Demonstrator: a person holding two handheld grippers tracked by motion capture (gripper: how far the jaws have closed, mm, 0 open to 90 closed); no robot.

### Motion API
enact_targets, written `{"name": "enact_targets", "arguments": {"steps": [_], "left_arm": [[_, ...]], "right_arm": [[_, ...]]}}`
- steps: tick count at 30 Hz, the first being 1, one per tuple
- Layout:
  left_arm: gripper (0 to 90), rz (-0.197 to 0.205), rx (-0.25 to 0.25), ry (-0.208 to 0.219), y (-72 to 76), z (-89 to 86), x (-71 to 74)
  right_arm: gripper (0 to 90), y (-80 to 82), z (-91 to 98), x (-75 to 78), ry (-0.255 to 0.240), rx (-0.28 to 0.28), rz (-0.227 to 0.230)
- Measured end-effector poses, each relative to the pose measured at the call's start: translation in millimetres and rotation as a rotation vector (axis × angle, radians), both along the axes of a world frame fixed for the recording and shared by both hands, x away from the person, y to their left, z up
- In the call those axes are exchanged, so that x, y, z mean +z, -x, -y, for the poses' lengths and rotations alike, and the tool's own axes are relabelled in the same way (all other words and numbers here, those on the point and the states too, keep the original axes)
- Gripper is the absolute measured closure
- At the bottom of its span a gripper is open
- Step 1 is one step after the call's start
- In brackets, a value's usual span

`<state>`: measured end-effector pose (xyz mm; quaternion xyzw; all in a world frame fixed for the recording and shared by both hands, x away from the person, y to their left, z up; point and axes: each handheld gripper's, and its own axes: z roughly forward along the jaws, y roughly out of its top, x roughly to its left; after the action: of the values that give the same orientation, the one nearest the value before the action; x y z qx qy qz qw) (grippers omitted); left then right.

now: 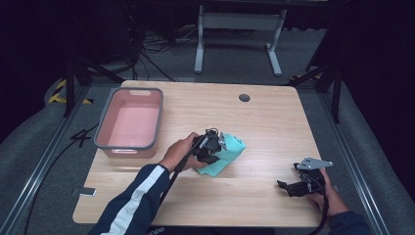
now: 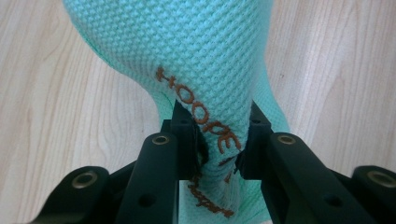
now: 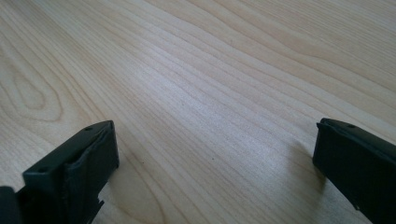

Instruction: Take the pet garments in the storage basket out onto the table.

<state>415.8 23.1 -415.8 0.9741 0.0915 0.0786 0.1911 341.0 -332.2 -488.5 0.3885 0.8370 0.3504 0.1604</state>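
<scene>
Teal cloth (image 1: 226, 154) is bunched mid-table, right of the pink tub (image 1: 130, 122), likely for carrying there. A fold is pinched tight in the left gripper (image 2: 218, 140) for lifting. Right gripper (image 1: 293, 187), far right of the tub, is kept wide open and empty.

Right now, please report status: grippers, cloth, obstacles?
Left gripper shut on teal cloth. Right gripper open, over bare table. Pink tub stands apart, left.

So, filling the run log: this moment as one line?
left gripper: shut on cloth | right gripper: open, over table | bin: empty
</scene>
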Motion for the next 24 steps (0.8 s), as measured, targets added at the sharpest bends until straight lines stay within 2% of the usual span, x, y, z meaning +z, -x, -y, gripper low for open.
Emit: {"name": "enact_targets", "arguments": {"steps": [5,8,10,13,17,22,24], "left_arm": [[68.5,-0.014,-0.002,0.001,0.4,3.1,-7.0],[62.0,-0.027,0.007,-0.003,0.3,5.3,-12.6],[60.7,-0.030,0.009,-0.004,0.6,5.8,-13.8],[54.6,-0.037,0.018,0.015,1.5,7.0,-17.3],[48.9,-0.048,0.028,0.025,1.1,6.3,-18.1],[44.8,-0.040,0.039,0.035,0.6,4.5,-15.8],[41.2,-0.040,0.046,0.051,1.0,3.6,-14.9]], "right_arm": [[0.5,0.0,0.0,0.0,0.000,0.001,0.001],[0.5,0.0,0.0,0.0,0.000,0.000,0.000],[0.5,0.0,0.0,0.0,0.000,0.000,0.000],[0.5,0.0,0.0,0.0,0.000,0.000,0.000],[0.5,0.0,0.0,0.0,0.000,0.000,-0.001],[0.5,0.0,0.0,0.0,0.000,0.000,0.000],[0.5,0.0,0.0,0.0,0.000,0.001,0.001]]}}
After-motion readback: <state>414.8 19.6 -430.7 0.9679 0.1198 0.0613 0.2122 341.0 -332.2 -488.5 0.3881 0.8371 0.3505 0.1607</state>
